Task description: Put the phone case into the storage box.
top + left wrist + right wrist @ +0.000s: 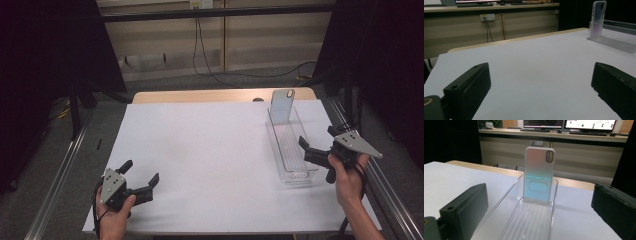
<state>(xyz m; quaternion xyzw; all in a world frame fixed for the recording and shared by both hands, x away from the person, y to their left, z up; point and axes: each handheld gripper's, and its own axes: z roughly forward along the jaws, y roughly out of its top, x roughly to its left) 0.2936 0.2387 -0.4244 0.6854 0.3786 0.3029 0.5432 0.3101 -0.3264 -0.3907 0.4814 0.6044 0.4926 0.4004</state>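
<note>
A translucent phone case (282,105) (538,174) (598,19) stands upright at the far end of a clear plastic tray (292,167) (512,220) (614,43) on the right side of the white table (200,150). My right gripper (318,141) (537,220) hovers open at the tray's near end, jaws spread on either side of it, nothing between them. My left gripper (141,171) (539,90) rests open near the table's front left corner, nothing between its jaws and pointed toward the tray.
A metal rail (55,175) runs along the table's left side and another rail (385,185) along its right. Cables (205,55) hang from a wall socket behind the table. Desks with monitors (589,125) stand farther back.
</note>
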